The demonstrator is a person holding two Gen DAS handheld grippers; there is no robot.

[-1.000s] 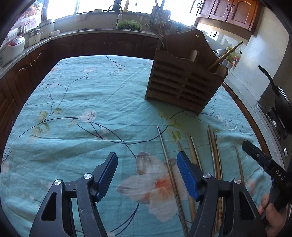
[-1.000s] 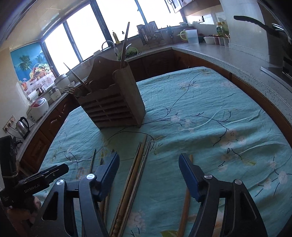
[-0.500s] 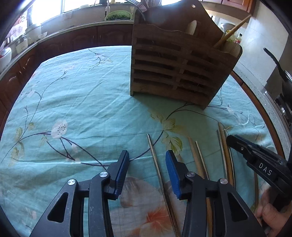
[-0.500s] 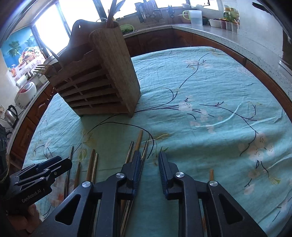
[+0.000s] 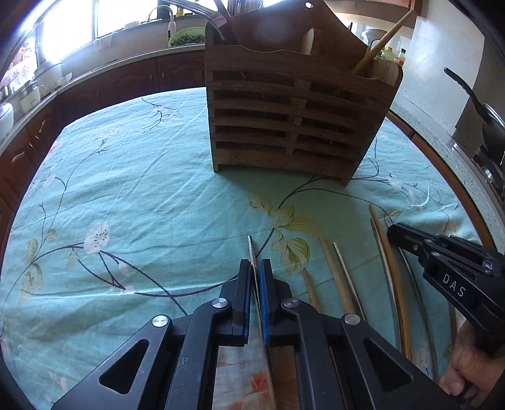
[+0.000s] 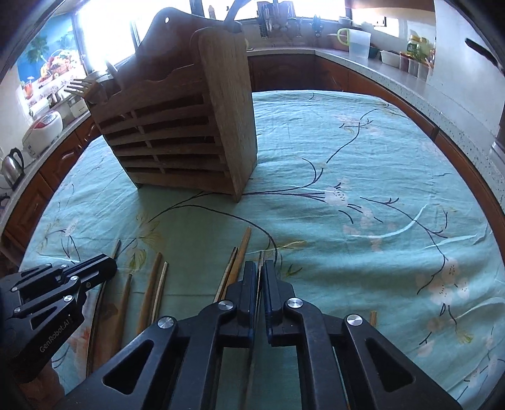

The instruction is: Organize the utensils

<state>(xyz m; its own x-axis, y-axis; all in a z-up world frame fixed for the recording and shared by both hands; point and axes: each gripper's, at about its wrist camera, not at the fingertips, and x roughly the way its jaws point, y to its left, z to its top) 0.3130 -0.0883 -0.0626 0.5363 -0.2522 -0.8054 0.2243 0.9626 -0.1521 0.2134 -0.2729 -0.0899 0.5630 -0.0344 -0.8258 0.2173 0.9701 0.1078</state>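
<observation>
Chopsticks lying before the wooden utensil rack: left gripper clamping a metal chopstick, right gripper pinching a thin chopstick.

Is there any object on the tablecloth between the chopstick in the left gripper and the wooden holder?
Nothing visible. The left gripper is shut on a chopstick, and only bare tablecloth lies between it and the wooden holder.

A teal floral cloth covers the surface. Dark wood cabinets under a speckled counter curve round it from 9 to 3 o'clock. Bright windows at 12 o'clock wash out the view, with a tap below them.
</observation>
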